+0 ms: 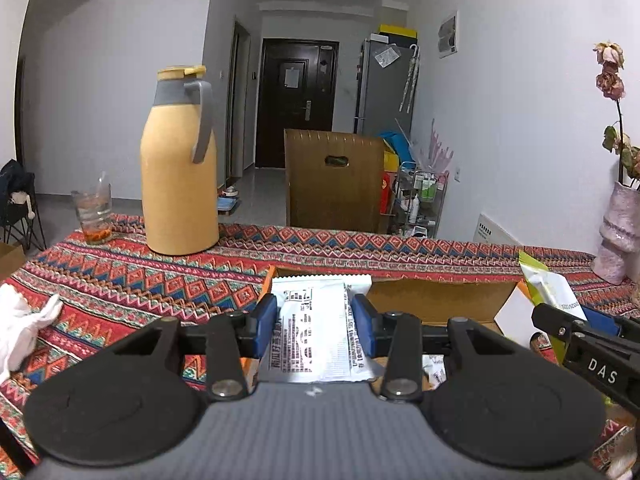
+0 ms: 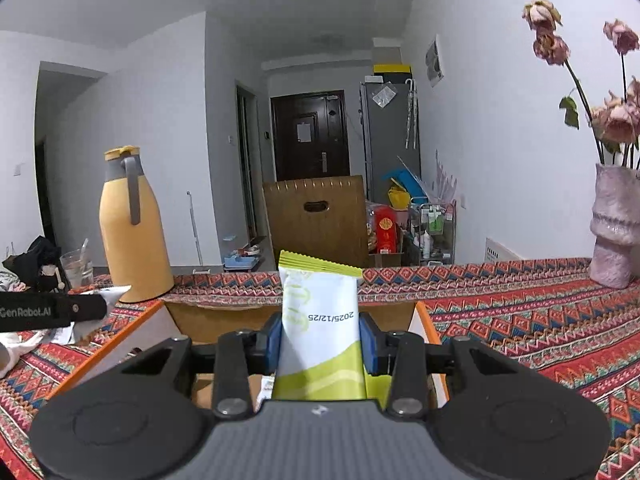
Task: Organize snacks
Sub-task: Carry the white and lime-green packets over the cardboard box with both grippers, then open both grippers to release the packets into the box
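Blue-padded left gripper (image 1: 314, 320) clamped on white printed snack packet (image 1: 316, 332), right gripper (image 2: 322, 340) pinching green-and-white snack bar (image 2: 320, 328)

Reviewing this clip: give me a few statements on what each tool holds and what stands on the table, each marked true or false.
1. The left tool grips a white printed packet. True.
2. The right tool is empty. False: it is shut on a green-and-white packet.
3. The yellow thermos lies on its side. False: it stands upright on the patterned tablecloth.
4. An open cardboard box sits ahead of both tools. True.
5. The vase holds wilted flowers. True.
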### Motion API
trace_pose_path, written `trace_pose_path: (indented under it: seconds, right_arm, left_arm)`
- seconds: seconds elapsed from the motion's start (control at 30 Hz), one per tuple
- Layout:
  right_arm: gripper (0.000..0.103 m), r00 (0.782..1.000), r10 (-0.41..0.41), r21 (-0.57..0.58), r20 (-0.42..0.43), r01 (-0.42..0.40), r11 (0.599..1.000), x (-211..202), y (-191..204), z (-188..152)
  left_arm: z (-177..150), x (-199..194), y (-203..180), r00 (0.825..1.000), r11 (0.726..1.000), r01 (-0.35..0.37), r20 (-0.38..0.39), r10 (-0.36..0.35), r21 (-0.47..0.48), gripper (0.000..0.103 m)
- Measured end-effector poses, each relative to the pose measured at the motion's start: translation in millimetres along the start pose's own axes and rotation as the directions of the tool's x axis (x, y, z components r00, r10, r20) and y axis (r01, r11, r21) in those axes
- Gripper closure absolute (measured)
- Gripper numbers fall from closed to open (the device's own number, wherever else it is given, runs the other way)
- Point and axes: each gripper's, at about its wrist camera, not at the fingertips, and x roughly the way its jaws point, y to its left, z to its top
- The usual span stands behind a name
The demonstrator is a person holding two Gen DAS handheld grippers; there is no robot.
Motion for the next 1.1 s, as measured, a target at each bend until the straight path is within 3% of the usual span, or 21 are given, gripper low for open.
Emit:
trace_pose_path:
  seconds: [0.17,0.4,0.47,0.53,0.6,0.67,0.7,0.77,1.1]
  right_arm:
    - [0.065,0.999,-0.003,0.003,-0.04,0.003,1.0,11,-2,-8]
    - [0.062,0.997,0.003,-0.013,-0.074,-0.004,1.0,15,4,-16]
    - [0.063,0.998,0.001,-0.018,-0.07,-0.003,1.0,13,6,-15]
    - [0.047,0.998,0.005,-0.014,-0.063,-0.006,1.0,10,6,-15]
    - [0.017,0.999,0.001,-0.012,-0.051,-0.001,1.0,6,5,-16]
    - [0.005,0.999,-0.003,-0.005,-0.034,0.003,1.0,3,5,-16]
    - [0.001,1.0,-0.006,-0.001,-0.029,0.005,1.0,1,4,-15]
    - [0.0,1.0,-0.01,0.007,-0.021,0.01,1.0,-1,3,-15]
    - [0.0,1.0,-0.024,0.023,-0.019,0.024,0.999,-5,0,-14]
  left_arm:
    - [-7,14,6,0.999,1.0,0.008,-0.046,-0.009,-0.008,0.061]
    - [-13,11,5,0.999,1.0,0.01,-0.032,-0.01,0.0,0.061]
    - [-13,10,5,1.0,1.0,0.012,-0.023,-0.012,-0.002,0.057]
    - [-13,6,6,1.0,1.0,0.017,-0.009,-0.017,-0.008,0.049]
    - [-12,2,6,1.0,1.0,0.01,0.012,-0.01,-0.014,0.027]
    - [-12,-1,6,0.999,1.0,0.006,0.032,-0.006,-0.016,0.02]
    - [-11,-3,7,0.999,1.0,0.012,0.036,-0.011,-0.021,0.01]
    - [-12,-6,7,0.998,1.0,0.002,0.055,0.0,-0.031,0.0]
    - [-11,-14,7,0.997,0.999,0.018,0.07,-0.015,-0.037,0.0]
